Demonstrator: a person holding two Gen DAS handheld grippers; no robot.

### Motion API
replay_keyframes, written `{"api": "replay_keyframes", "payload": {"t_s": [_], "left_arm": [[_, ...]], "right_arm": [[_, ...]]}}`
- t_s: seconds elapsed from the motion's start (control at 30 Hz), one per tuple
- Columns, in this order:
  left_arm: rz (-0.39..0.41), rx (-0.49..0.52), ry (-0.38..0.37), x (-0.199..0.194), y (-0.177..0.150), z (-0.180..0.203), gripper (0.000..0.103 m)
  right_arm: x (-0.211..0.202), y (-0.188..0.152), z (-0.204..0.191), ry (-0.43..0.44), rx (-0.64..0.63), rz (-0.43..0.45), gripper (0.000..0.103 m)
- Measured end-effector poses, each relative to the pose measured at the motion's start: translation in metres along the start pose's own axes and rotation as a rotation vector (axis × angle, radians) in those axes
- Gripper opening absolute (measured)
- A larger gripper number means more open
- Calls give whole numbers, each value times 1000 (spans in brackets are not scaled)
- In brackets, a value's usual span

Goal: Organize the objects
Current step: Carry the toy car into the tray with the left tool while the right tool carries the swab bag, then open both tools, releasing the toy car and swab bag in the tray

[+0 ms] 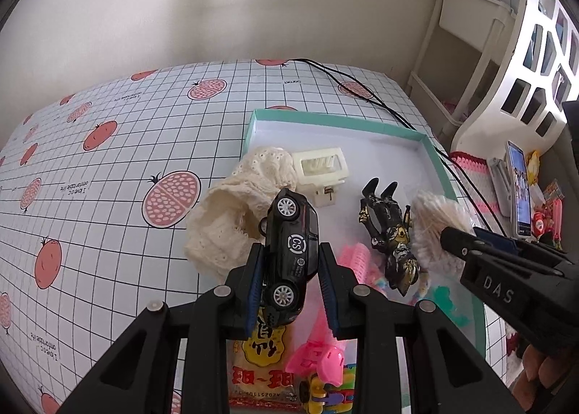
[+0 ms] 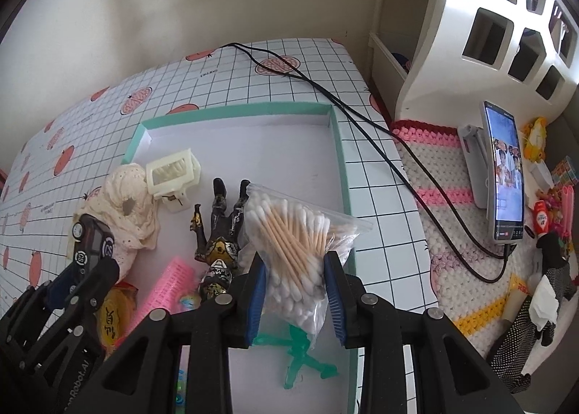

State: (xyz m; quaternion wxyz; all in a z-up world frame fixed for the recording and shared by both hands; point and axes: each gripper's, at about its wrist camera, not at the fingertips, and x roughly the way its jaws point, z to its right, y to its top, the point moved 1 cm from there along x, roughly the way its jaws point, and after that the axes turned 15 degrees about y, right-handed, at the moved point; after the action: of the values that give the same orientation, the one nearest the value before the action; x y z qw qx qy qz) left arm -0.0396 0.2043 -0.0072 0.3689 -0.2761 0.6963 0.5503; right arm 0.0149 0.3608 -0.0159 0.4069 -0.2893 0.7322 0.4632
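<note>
My left gripper (image 1: 291,258) is shut on a black toy car (image 1: 291,255), held nose-up above the near left part of a teal-rimmed white tray (image 1: 336,123). The car and left gripper also show in the right wrist view (image 2: 90,244). My right gripper (image 2: 295,271) is shut on a clear bag of cotton swabs (image 2: 296,233), held above the tray's near right side; the bag also shows in the left wrist view (image 1: 434,222). In the tray lie a cream lace cloth (image 1: 239,211), a cream plastic toy piece (image 1: 322,168), a black-gold figure (image 1: 391,233) and a pink roller (image 2: 170,287).
A snack packet (image 1: 264,367), pink and yellow toys (image 1: 322,363) and a green plastic figure (image 2: 300,352) lie at the tray's near end. A black cable (image 2: 362,117) crosses the tablecloth. A phone on a stand (image 2: 503,171) and a white shelf (image 2: 506,34) stand to the right.
</note>
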Motion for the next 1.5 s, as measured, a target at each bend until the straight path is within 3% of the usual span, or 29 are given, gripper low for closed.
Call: {"api": "replay_keyframes", "payload": {"t_s": [0.77,0.93,1.27,1.5], "left_arm": [[-15,5,-8,10,-1,4,31],[-21,-1,-23,10,-1,2,44],[-8,-26,-21,7,2,-7,48],[7,-95,5,1,6,-20,53]], "right_arm": [[14,0,-6,-4,-14,-23,36],[17,0,-6,-9,-9,-28,40],[19,0,-1,-18,27,-24,48],[3,5,0,16,70,61,50]]}}
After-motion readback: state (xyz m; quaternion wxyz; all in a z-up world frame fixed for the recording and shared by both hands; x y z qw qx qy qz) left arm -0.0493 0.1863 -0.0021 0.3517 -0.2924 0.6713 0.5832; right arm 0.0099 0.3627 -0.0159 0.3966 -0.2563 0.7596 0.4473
